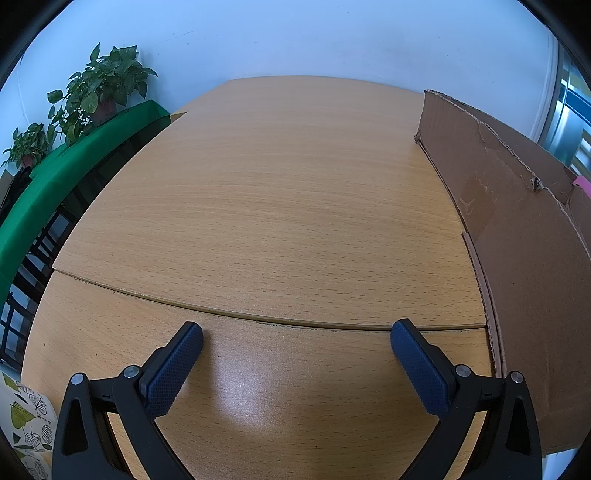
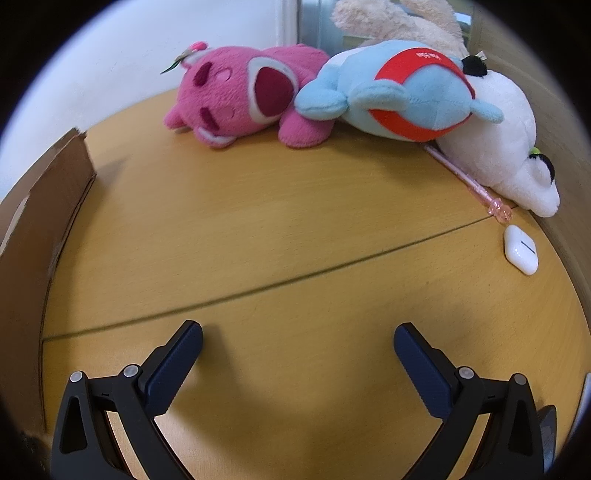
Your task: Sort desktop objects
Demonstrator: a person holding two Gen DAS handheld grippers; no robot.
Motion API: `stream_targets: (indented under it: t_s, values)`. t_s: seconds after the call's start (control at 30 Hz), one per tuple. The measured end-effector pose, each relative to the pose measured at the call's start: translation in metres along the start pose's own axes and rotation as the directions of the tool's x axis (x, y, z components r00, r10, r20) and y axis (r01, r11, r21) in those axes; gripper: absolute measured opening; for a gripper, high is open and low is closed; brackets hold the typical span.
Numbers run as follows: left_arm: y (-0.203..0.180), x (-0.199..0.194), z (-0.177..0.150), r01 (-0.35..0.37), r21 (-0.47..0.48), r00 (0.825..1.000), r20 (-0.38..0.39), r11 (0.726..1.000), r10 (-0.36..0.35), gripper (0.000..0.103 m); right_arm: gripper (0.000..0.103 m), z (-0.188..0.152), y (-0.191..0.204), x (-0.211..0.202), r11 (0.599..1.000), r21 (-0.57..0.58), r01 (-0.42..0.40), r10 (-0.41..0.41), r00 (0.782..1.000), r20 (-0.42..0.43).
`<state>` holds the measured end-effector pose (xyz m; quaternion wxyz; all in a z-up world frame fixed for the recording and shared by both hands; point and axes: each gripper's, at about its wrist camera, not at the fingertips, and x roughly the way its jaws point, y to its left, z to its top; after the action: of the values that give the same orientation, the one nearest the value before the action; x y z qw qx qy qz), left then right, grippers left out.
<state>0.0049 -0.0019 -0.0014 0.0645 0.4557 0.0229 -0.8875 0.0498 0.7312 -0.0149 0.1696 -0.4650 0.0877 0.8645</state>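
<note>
In the right wrist view, a pink plush bear (image 2: 240,96), a light-blue plush with red bands (image 2: 402,92) and a white plush (image 2: 513,147) lie at the far edge of the wooden desk (image 2: 258,229). A pink pen (image 2: 469,181) and a white earbud case (image 2: 521,249) lie at the right. My right gripper (image 2: 297,345) is open and empty above the near desk. A cardboard box (image 2: 33,236) stands at the left. In the left wrist view, my left gripper (image 1: 295,341) is open and empty over bare desk (image 1: 266,192), with the cardboard box (image 1: 517,229) to its right.
In the left wrist view, potted plants (image 1: 99,88) stand on a green-covered surface (image 1: 55,177) beyond the desk's left edge. A leaf-patterned object (image 1: 26,424) is at the lower left. A beige plush (image 2: 399,18) lies behind the blue one.
</note>
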Motion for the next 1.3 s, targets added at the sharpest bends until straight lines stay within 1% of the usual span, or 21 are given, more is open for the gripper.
stream_targets:
  t_s: [0.13, 0.33, 0.4, 0.47, 0.53, 0.57, 0.6, 0.7, 0.8, 0.87, 0.9, 0.93, 0.97, 1.0, 1.03, 1.1, 1.13, 1.17, 1.2, 1.27, 1.3]
  values:
    - [0.0, 0.0, 0.0, 0.001, 0.0, 1.0, 0.0, 1.0, -0.001, 0.103, 0.103, -0.039, 0.01, -0.031, 0.998, -0.053, 0.039, -0.036, 0.998, 0.055]
    - [-0.001, 0.0, 0.0, 0.005, 0.008, 1.0, -0.013, 1.0, -0.005, 0.103, 0.103, -0.1, 0.041, -0.14, 0.97, -0.239, -0.034, 0.081, 0.978, 0.192]
    - [-0.005, -0.005, -0.003, 0.008, 0.01, 0.998, -0.059, 1.0, -0.007, 0.103, 0.103, -0.103, 0.059, -0.171, 0.955, -0.289, -0.062, 0.132, 0.965, 0.228]
    - [-0.012, -0.03, -0.014, 0.003, 0.008, 1.0, -0.023, 1.0, -0.003, 0.103, 0.103, -0.112, 0.073, -0.203, 0.94, -0.321, -0.116, 0.205, 0.944, 0.257]
    - [-0.024, -0.073, -0.03, 0.076, 0.014, 0.996, 0.041, 0.997, -0.077, 0.103, 0.103, -0.117, 0.084, -0.226, 0.923, -0.337, -0.186, 0.284, 0.92, 0.271]
    - [-0.031, -0.093, -0.036, 0.124, 0.026, 0.991, 0.055, 0.992, -0.125, 0.103, 0.103, -0.125, 0.093, -0.239, 0.908, -0.345, -0.239, 0.343, 0.897, 0.278]
    - [-0.038, -0.113, -0.041, 0.174, 0.036, 0.983, 0.06, 0.984, -0.175, 0.103, 0.103, -0.125, 0.101, -0.247, 0.89, -0.354, -0.289, 0.393, 0.878, 0.273]
    - [-0.063, -0.168, -0.057, 0.34, 0.061, 0.938, 0.042, 0.938, -0.343, 0.103, 0.103, -0.125, 0.13, -0.26, 0.8, -0.39, -0.456, 0.558, 0.805, 0.204]
    - [-0.093, -0.199, -0.075, 0.492, 0.091, 0.869, 0.007, 0.866, -0.495, 0.103, 0.103, -0.134, 0.175, -0.26, 0.684, -0.389, -0.618, 0.693, 0.717, 0.079]
    - [-0.111, -0.206, -0.087, 0.59, 0.074, 0.807, -0.023, 0.804, -0.59, 0.103, 0.103, -0.148, 0.215, -0.257, 0.599, -0.409, -0.689, 0.749, 0.662, -0.018]
    - [-0.117, -0.199, -0.085, 0.606, 0.054, 0.795, -0.061, 0.794, -0.603, 0.103, 0.103, -0.155, 0.235, -0.254, 0.58, -0.436, -0.688, 0.746, 0.664, -0.057]
    - [-0.131, -0.185, -0.091, 0.608, 0.038, 0.791, -0.113, 0.793, -0.601, 0.103, 0.103, -0.161, 0.25, -0.252, 0.577, -0.46, -0.675, 0.732, 0.677, -0.077]
    - [-0.138, -0.179, -0.097, 0.62, 0.013, 0.777, -0.145, 0.784, -0.612, 0.103, 0.103, -0.169, 0.269, -0.251, 0.58, -0.484, -0.655, 0.709, 0.699, -0.095]
    - [-0.147, -0.171, -0.105, 0.633, -0.013, 0.76, -0.18, 0.774, -0.625, 0.102, 0.103, -0.176, 0.28, -0.25, 0.575, -0.491, -0.654, 0.702, 0.703, -0.115]
    - [-0.151, -0.164, -0.11, 0.636, -0.036, 0.748, -0.217, 0.771, -0.627, 0.101, 0.103, -0.18, 0.29, -0.247, 0.561, -0.49, -0.667, 0.702, 0.697, -0.147]
    - [-0.16, -0.16, -0.12, 0.657, -0.052, 0.724, -0.235, 0.752, -0.649, 0.101, 0.102, -0.188, 0.303, -0.24, 0.534, -0.465, -0.706, 0.709, 0.673, -0.208]
    - [-0.167, -0.151, -0.124, 0.659, -0.051, 0.723, -0.236, 0.751, -0.65, 0.101, 0.101, -0.191, 0.307, -0.238, 0.52, -0.457, -0.721, 0.713, 0.662, -0.232]
    - [-0.169, -0.149, -0.127, 0.668, -0.06, 0.712, -0.239, 0.742, -0.661, 0.099, 0.099, -0.196, 0.313, -0.239, 0.504, -0.459, -0.732, 0.712, 0.653, -0.259]
    - [-0.17, -0.148, -0.129, 0.67, -0.059, 0.711, -0.235, 0.74, -0.662, 0.099, 0.099, -0.2, 0.317, -0.238, 0.496, -0.469, -0.731, 0.703, 0.655, -0.277]
    - [-0.169, -0.151, -0.13, 0.671, -0.056, 0.714, -0.22, 0.74, -0.664, 0.093, 0.082, -0.212, 0.328, -0.237, 0.501, -0.507, -0.701, 0.661, 0.688, -0.299]
    - [-0.168, -0.152, -0.132, 0.671, -0.058, 0.716, -0.212, 0.74, -0.665, 0.092, 0.082, -0.217, 0.332, -0.235, 0.494, -0.508, -0.705, 0.653, 0.687, -0.318]
